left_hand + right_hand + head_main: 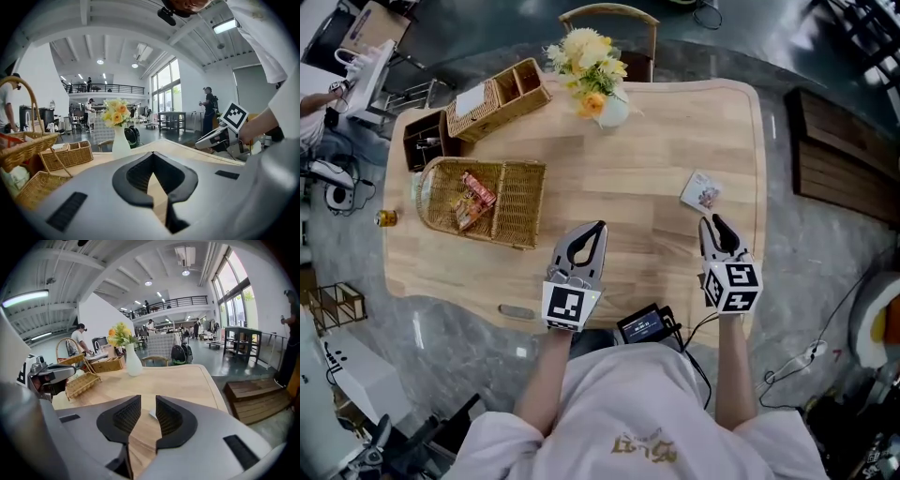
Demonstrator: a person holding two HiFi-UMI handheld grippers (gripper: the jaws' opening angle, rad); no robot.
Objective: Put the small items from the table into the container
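A small packet (701, 191) lies flat on the wooden table (656, 131) near its right edge. It is askew and nearly square, with no clear long axis. Just behind it, the right gripper (711, 223) has its jaws apart and empty. The left gripper (599, 227) is closed on nothing. The wicker basket (520, 202) sits well to the left, and grey polished floor (825, 272) surrounds the table.

Industrial loft workspace, shown by mezzanine railing (105, 87) and tall windows (165, 86).

The person wore a pale, short-sleeved T-shirt (628, 394) with a gold print (643, 446) on the front. The left gripper (600, 227) and the right gripper (711, 223) were alike: light grey shells with black, ribbed jaw pads, each carrying at its near end a white marker cube (570, 307) printed with black squares. A thin black cable (698, 323) ran from the right gripper's near end.
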